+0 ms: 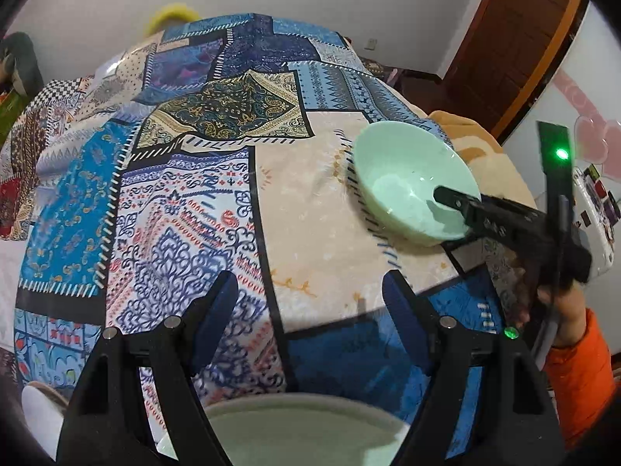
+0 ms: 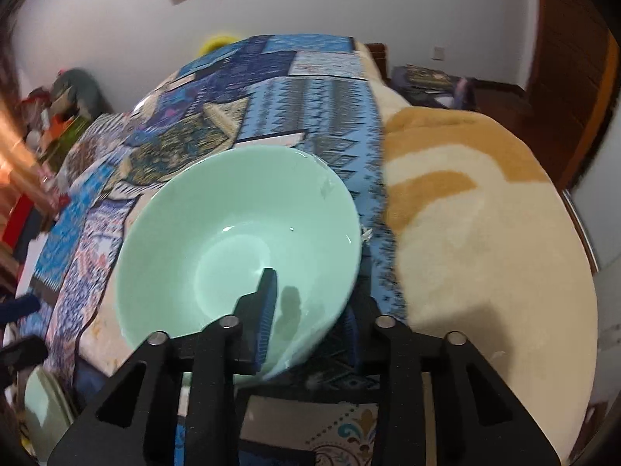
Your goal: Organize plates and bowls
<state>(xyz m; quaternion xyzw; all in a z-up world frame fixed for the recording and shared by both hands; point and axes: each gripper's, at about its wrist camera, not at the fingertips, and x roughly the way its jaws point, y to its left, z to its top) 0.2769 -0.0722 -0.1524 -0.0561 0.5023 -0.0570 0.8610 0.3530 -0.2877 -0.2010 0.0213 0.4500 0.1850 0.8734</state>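
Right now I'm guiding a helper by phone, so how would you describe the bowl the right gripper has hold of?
Find the bed under the patchwork blue cloth. Near its right edge, beside the tan and cream blanket, sits a mint-green bowl. Unlike the pale green dish below the open left gripper, its rim is pinched by the right gripper, one finger inside.
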